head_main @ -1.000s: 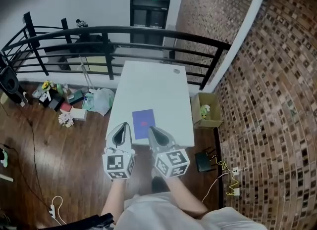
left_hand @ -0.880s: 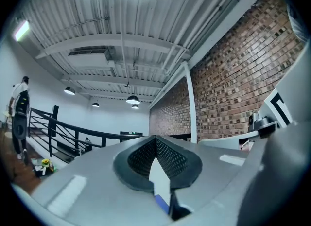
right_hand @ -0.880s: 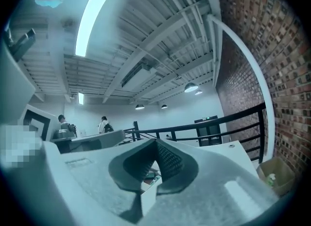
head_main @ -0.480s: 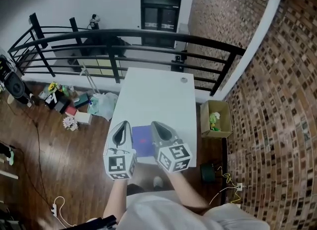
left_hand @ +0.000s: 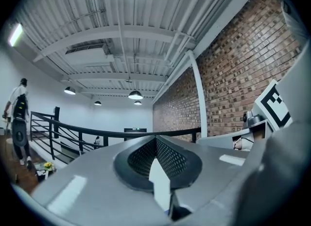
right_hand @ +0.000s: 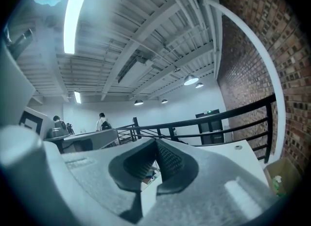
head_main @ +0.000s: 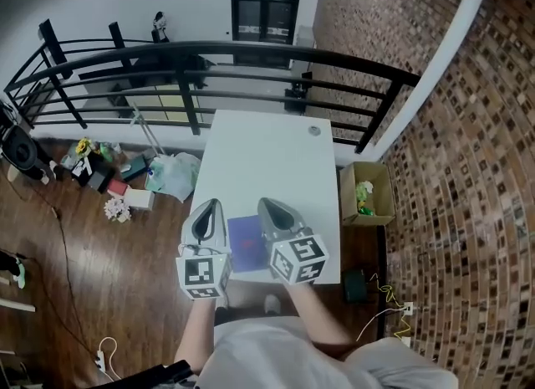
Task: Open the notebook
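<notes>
From where I stand, the notebook point(head_main: 244, 243) lies shut and flat on the white surface point(head_main: 267, 149), close to its near edge, in the lower middle of the head view. Its cover is purple with a small red mark near the centre. The left claw point(head_main: 209, 206) hangs just beside the book's left edge and the right claw point(head_main: 267, 205) just beside its right edge, so the book sits between them. Neither seems to touch it, though I cannot judge their height over it. Each claw's own view shows its two jaws drawn together at the tips with nothing pinched between them. Only a sliver of the white surface shows through the gap lower down.

The book looks thin and light, with a cover that would probably bend rather than stay stiff. On that smooth top I would expect it to slide if nudged from one side, so one claw had better press it down while the other works the cover. The place to take hold is the cover's free edge, opposite the spine, but I cannot tell which side that is. Lying so flat, it offers little lip to get under, and the jaws would have to part first.
</notes>
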Action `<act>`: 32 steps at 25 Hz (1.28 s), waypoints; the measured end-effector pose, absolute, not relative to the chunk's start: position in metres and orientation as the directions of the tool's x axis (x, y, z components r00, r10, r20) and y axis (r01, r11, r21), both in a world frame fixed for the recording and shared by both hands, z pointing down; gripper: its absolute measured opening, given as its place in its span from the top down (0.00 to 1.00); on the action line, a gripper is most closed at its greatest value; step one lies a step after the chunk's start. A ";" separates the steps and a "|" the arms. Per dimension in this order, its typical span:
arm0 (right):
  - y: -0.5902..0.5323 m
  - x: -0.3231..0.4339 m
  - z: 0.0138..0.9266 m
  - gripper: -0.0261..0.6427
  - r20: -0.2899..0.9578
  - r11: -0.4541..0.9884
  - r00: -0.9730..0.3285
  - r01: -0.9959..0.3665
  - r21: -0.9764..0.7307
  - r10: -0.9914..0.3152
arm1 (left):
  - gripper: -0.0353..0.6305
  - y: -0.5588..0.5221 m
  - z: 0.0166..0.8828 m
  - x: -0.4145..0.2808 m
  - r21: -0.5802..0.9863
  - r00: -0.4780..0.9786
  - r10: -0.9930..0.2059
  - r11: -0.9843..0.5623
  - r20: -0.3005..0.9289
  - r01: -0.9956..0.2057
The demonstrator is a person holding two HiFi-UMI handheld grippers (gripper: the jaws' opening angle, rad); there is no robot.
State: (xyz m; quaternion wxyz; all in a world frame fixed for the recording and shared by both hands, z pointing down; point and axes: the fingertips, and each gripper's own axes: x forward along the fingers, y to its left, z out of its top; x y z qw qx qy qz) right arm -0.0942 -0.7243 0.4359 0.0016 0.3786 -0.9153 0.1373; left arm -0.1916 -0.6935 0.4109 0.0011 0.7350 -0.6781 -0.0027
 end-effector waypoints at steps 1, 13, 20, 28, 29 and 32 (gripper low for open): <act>-0.726 -0.096 0.438 0.97 0.111 0.667 -0.706 -0.700 -0.253 -0.699 | 0.92 -0.697 0.412 -0.194 0.005 0.091 -0.996 -0.091 -0.001 -0.996; -0.744 -0.085 0.443 0.97 0.136 0.584 -0.623 -0.775 -0.243 -0.770 | 0.92 -0.718 0.411 -0.190 0.007 0.217 -0.976 -0.217 -0.006 -0.976; -0.747 -0.063 0.445 0.97 0.138 0.533 -0.576 -0.807 -0.252 -0.806 | 0.92 -0.725 0.409 -0.176 0.001 0.270 -0.963 -0.270 -0.007 -0.963; -0.749 -0.025 0.455 0.97 0.164 0.457 -0.506 -0.850 -0.262 -0.847 | 0.92 -0.730 0.420 -0.142 0.065 0.361 -0.930 -0.357 0.061 -0.932; -0.749 -0.019 0.456 0.97 0.168 0.447 -0.496 -0.856 -0.260 -0.852 | 0.92 -0.731 0.421 -0.137 0.066 0.373 -0.926 -0.369 0.062 -0.927; -0.750 0.000 0.460 0.97 0.184 0.412 -0.459 -0.878 -0.245 -0.869 | 0.92 -0.735 0.422 -0.125 0.052 0.400 -0.915 -0.397 0.057 -0.916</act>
